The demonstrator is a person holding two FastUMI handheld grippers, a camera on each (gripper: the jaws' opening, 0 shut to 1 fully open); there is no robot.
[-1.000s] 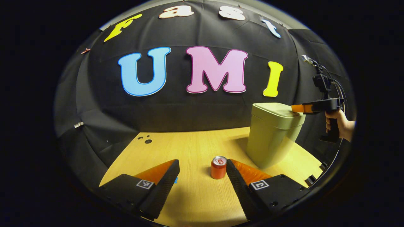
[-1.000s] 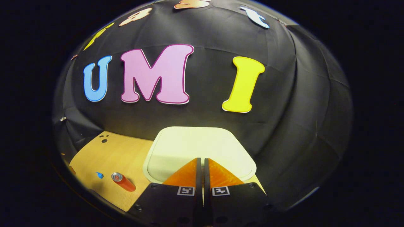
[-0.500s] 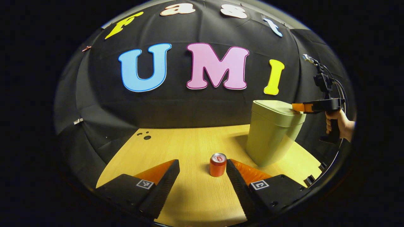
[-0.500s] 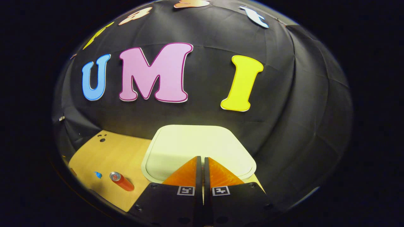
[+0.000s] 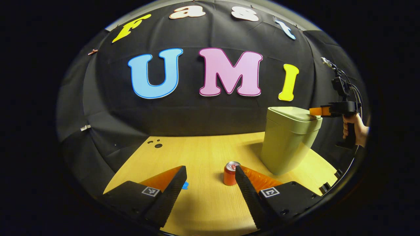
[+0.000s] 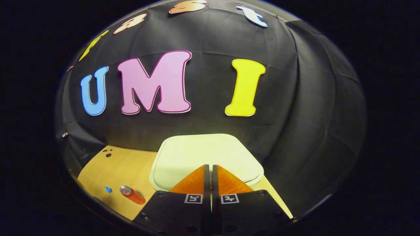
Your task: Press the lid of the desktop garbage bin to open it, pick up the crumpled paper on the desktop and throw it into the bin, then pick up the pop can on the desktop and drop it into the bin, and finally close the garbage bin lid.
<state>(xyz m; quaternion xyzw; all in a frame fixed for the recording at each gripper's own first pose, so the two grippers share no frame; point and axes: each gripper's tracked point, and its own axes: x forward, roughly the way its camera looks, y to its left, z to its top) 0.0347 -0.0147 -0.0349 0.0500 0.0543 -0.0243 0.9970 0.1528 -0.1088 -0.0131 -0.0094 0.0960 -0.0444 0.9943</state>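
Right gripper (image 6: 210, 167), fingers clenched empty, tips at near edge of bin lid (image 6: 206, 154); bin (image 5: 288, 141) shut. Left gripper (image 5: 210, 173) fingers spread; pop can (image 5: 230, 173) upright on bench (image 5: 203, 154), beside its right finger. Risk: off-centre press tips bin; stray finger topples can.

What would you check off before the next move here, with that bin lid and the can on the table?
1. Pale green plastic bin upright on the wooden table: ok.
2. Bin's lid open: not ok, it lies flat.
3. Right tool shut, tips over the lid's near edge: ok.
4. Left tool open: ok.
5. Orange pop can upright, near the left tool's fingers: ok.
6. Crumpled paper located: cannot tell.
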